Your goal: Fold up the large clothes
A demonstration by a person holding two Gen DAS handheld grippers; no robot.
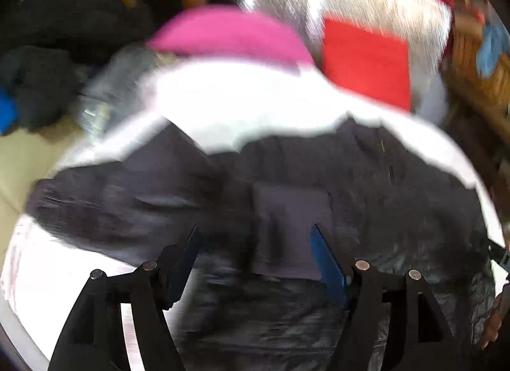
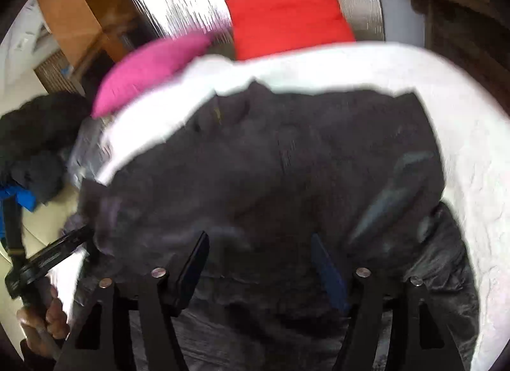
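Observation:
A large dark jacket [image 1: 287, 186] lies spread on a white cover [image 1: 239, 103]; it also shows in the right wrist view [image 2: 287, 163] on the same white cover [image 2: 462, 135]. My left gripper [image 1: 255, 230] hovers open over the jacket's near part, nothing between its blue pads. My right gripper [image 2: 259, 238] is open too, above the jacket's near edge. The left gripper shows at the left edge of the right wrist view [image 2: 47, 256], held by a hand. Both views are motion-blurred.
A pink pillow [image 1: 229, 36] and a red pillow [image 1: 366, 61] lie beyond the white cover. A heap of dark clothes [image 1: 47, 61] sits at the far left. Wooden furniture [image 2: 83, 10] stands behind.

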